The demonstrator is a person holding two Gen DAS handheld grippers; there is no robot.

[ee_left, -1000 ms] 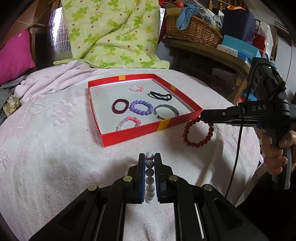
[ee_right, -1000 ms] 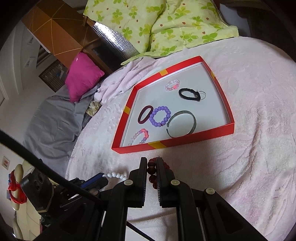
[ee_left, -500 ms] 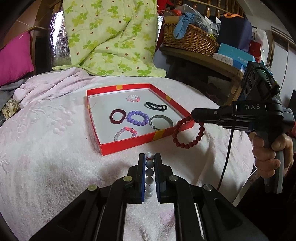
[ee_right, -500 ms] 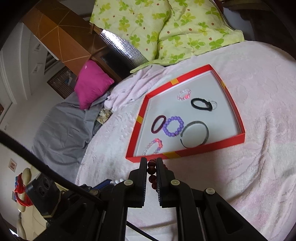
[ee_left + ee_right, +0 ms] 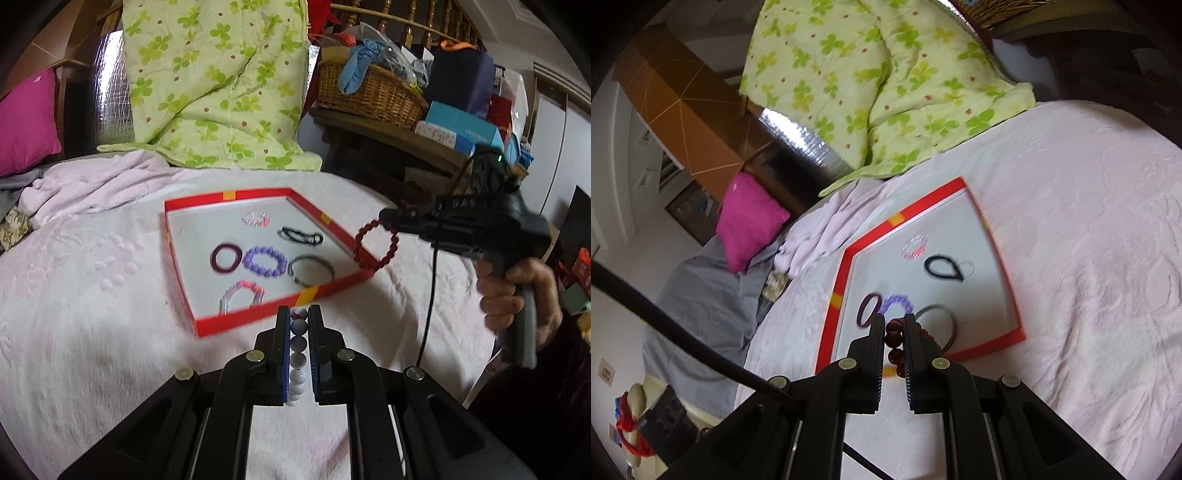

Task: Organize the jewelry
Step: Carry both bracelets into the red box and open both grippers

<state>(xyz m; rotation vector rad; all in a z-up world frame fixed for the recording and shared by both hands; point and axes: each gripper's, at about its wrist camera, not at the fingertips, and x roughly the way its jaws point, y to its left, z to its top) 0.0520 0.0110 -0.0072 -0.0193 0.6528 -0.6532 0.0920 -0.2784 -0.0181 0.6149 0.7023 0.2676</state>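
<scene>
Left wrist: left fingers (image 5: 299,325) clamp white bracelet (image 5: 297,363), right fingers (image 5: 384,216) clamp red bracelet (image 5: 376,245).

We see a bed with a pale pink blanket (image 5: 92,295). A green quilt (image 5: 221,85) with leaf prints is piled at the back. A pink pillow (image 5: 26,122) lies off to one side on a grey sheet (image 5: 698,295). A wooden shelf (image 5: 388,133) holds a woven basket (image 5: 369,92) of cloth and some boxes (image 5: 461,129). A brown wall (image 5: 676,99) stands behind.
</scene>
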